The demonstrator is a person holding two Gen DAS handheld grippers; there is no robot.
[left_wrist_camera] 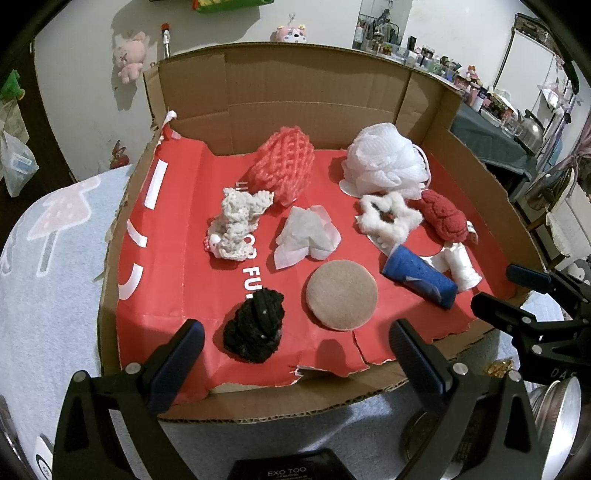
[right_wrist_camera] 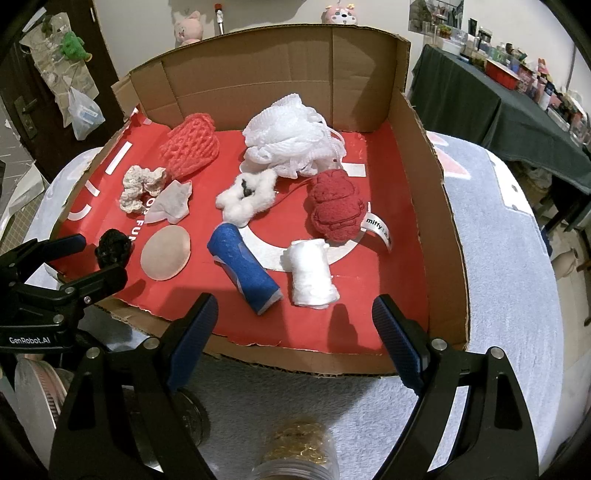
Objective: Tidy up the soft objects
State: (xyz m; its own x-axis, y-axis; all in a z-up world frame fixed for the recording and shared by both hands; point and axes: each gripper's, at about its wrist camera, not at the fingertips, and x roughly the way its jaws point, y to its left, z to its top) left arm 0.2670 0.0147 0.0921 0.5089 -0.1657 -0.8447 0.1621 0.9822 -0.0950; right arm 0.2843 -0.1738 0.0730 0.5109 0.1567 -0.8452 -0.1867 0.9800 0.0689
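- Ten soft things lie in one open cardboard box (right_wrist_camera: 436, 192) lined with red printed paper (left_wrist_camera: 166, 295), all apart from both grippers
- One each: coral knitted pouch (left_wrist_camera: 282, 162), white mesh bath puff (left_wrist_camera: 384, 158), cream crochet scrunchie (left_wrist_camera: 236, 225), crumpled white tissue (left_wrist_camera: 306, 236), fluffy white scrunchie (left_wrist_camera: 388, 218), dark red plush (right_wrist_camera: 334, 206), blue roll (right_wrist_camera: 243, 269), white roll (right_wrist_camera: 312, 273), tan round pad (left_wrist_camera: 341, 293), black knitted scrunchie (left_wrist_camera: 255, 325)
- The plush's white tag reads "miffy"; the red paper shows white letters "FU", partly hidden
- Left gripper (left_wrist_camera: 295, 354) hovers at the box's near edge, jaws wide apart, holding nothing; "EXO TOO" is printed on its body
- Right gripper (right_wrist_camera: 293, 332) likewise hangs at the near edge, jaws spread, empty
- Seen from the right wrist, the left gripper's side reads "GenRobot.AI"
- Two plush toys hang on the back wall: a pink one (left_wrist_camera: 129, 55) and a pink-white one (left_wrist_camera: 291, 34)
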